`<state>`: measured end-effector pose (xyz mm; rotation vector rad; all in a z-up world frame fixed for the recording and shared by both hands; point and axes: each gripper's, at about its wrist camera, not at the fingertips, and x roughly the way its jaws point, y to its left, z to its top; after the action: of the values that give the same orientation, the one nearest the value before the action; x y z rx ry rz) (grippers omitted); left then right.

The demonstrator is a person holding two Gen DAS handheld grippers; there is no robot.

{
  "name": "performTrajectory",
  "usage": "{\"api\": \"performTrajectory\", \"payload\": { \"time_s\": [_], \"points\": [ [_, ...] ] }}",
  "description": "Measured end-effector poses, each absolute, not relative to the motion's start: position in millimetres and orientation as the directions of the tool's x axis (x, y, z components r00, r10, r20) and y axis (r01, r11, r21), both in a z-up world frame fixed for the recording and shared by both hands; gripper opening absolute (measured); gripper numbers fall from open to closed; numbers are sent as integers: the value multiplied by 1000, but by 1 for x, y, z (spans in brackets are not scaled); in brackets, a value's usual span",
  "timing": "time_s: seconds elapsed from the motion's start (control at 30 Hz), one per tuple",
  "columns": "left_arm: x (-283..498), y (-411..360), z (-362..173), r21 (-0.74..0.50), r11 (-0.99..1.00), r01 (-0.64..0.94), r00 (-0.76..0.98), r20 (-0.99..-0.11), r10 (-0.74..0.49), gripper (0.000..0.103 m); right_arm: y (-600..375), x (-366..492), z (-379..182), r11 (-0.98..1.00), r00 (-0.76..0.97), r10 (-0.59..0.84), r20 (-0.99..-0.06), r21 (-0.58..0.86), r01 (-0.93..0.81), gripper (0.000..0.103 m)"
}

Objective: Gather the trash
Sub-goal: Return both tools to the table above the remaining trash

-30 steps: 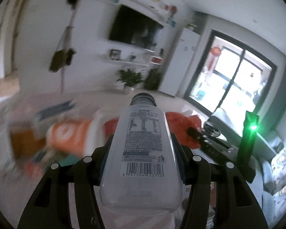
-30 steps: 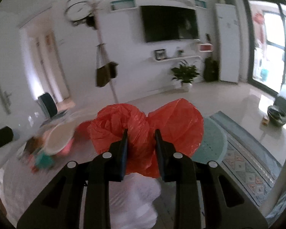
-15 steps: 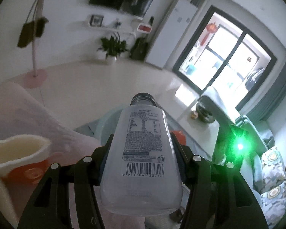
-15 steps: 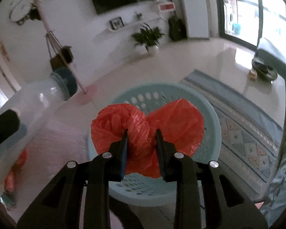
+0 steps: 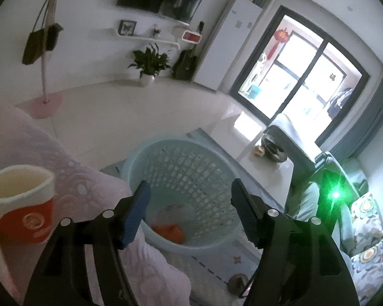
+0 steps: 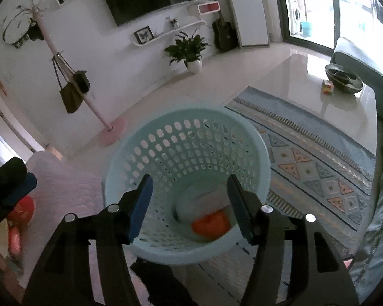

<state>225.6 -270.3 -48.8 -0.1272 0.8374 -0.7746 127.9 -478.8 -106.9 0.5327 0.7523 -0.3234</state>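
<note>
A pale blue perforated basket (image 5: 145,158) (image 6: 263,158) stands on the floor beside the table. The red plastic bag (image 5: 169,232) (image 6: 212,223) lies at its bottom, with the clear plastic bottle (image 6: 204,200) beside it, blurred. My left gripper (image 5: 189,211) is open and empty above the basket's near rim. My right gripper (image 6: 189,201) is open and empty over the basket mouth. A red and white paper cup (image 5: 20,204) stands on the pink tablecloth at the left.
The pink-covered table (image 5: 38,148) (image 6: 61,186) lies left of the basket, with red trash (image 6: 19,213) on it. A patterned rug (image 6: 319,153), a low glossy table (image 6: 332,81) with a bowl, a sofa (image 5: 365,229) and a coat stand (image 6: 89,102) surround the basket.
Both grippers have opened over the basket. The bottle has left my left gripper and the red bag my right; both now lie in the basket.
</note>
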Motion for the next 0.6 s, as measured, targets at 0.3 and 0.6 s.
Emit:
{"api": "performTrajectory", "payload": {
  "time_s": [0.3,0.6],
  "points": [
    [163,-220,0,-384,725,572,500,-537,-679,71,-431,90,-47,875,773,-67,-631,335,349,57],
    [96,-136,45,-235,869,436,746,-446,-495,82,-356,63,5,933,860,39,-509,326,150,57]
  ]
}}
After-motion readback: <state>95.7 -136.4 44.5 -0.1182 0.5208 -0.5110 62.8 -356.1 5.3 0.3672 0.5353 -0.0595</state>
